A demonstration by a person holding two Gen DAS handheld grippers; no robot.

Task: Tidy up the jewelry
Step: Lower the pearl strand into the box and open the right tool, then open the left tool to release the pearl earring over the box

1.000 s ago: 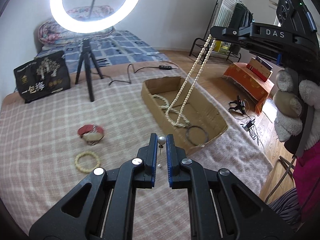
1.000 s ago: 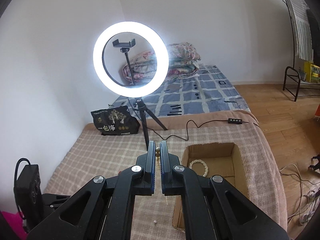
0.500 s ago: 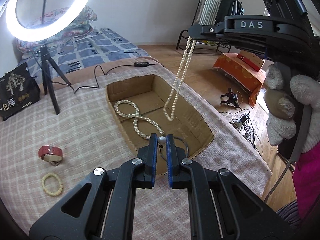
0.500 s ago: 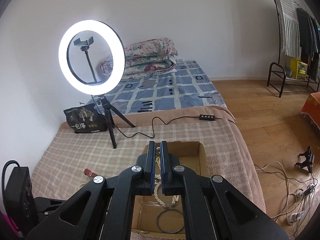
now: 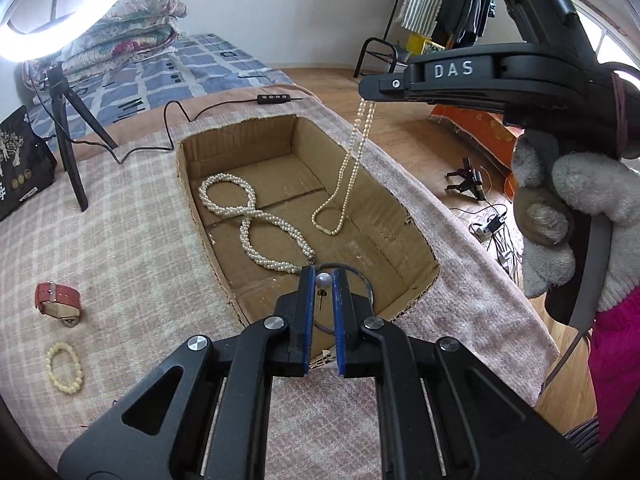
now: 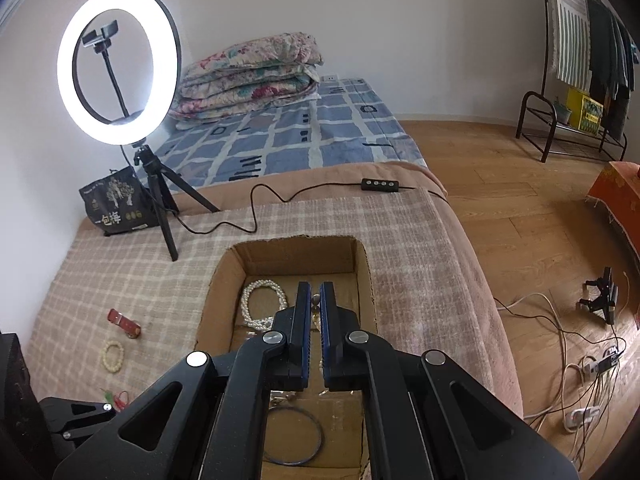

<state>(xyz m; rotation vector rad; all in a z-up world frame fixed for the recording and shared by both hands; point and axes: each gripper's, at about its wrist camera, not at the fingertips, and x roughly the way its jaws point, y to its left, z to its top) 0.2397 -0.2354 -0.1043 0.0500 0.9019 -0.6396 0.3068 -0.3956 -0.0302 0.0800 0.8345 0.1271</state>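
A cardboard box (image 5: 404,216) lies open on the checked blanket. In it lie a thick pearl rope (image 5: 248,216) and a dark bangle (image 6: 294,436). My left gripper (image 5: 323,276) is shut on a pearl stud earring (image 5: 323,281) above the box's near end. My right gripper (image 5: 370,98) is shut on a thin pearl necklace (image 5: 348,176), which hangs down into the box with its low end near the floor. In the right wrist view the right gripper (image 6: 316,292) is shut over the box (image 6: 224,276).
A red watch (image 5: 56,298) and a cream bead bracelet (image 5: 64,366) lie on the blanket left of the box. A ring light on a tripod (image 6: 120,68) and a black bag (image 6: 114,204) stand at the back. A cable with a remote (image 6: 380,185) runs behind the box.
Both grippers have moved over the box. The hanging necklace has come down until its low end is inside the box. The left gripper with the earring has moved right, to the box's near end.
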